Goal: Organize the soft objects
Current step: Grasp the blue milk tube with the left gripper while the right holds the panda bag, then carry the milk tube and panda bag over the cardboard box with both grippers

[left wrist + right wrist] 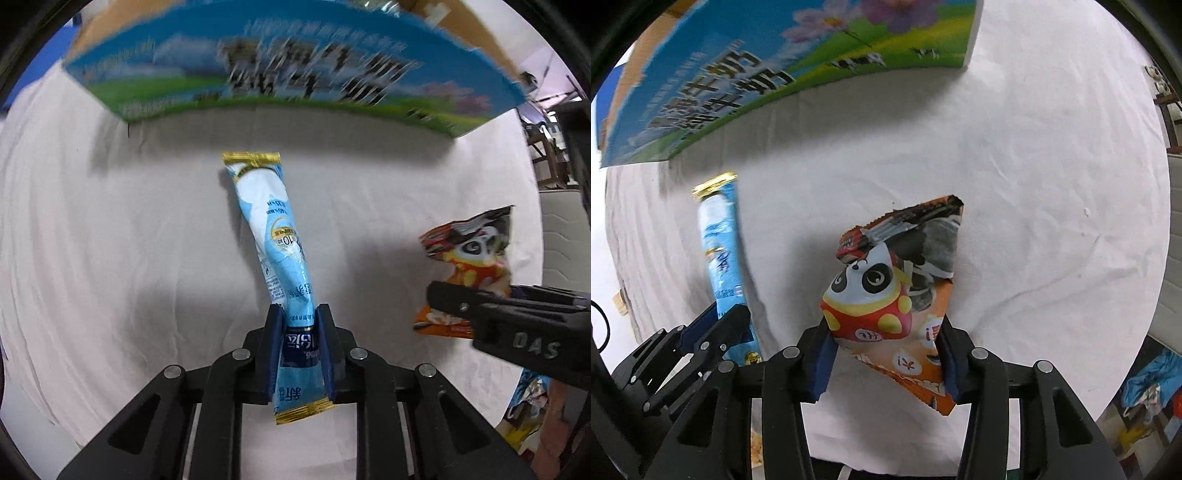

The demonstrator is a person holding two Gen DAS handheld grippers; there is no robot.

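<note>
My left gripper [298,314] is shut on a long light-blue stick pouch with gold ends [271,236], held above the white cloth and pointing toward the milk carton box [280,70]. My right gripper [886,332] is shut on an orange snack bag with a panda print [894,295], also lifted over the cloth. The snack bag [476,251] and the right gripper [458,306] show at the right of the left wrist view. The blue pouch [720,251] and the left gripper [727,317] show at the left of the right wrist view.
A blue and green printed cardboard box [738,74] stands at the far side of the white cloth-covered table [1034,184]. More packets [528,410] lie past the table's right edge. Chairs [546,147] stand beyond.
</note>
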